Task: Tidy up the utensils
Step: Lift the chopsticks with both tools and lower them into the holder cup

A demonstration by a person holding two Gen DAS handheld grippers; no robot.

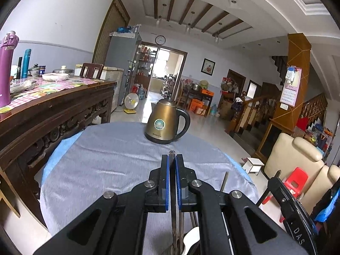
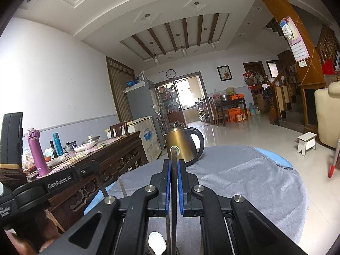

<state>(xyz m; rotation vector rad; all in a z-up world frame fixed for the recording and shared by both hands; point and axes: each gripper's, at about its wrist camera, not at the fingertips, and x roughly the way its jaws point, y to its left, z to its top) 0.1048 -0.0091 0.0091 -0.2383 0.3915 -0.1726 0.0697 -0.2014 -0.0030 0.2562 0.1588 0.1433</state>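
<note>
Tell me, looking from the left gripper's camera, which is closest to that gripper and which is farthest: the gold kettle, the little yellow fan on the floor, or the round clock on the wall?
From the left gripper:
1. Gold kettle, straight ahead on the grey-covered table.
2. Yellow fan, on the floor beyond the table, ahead and left.
3. Round clock, high on the far wall above the doorway.
</note>
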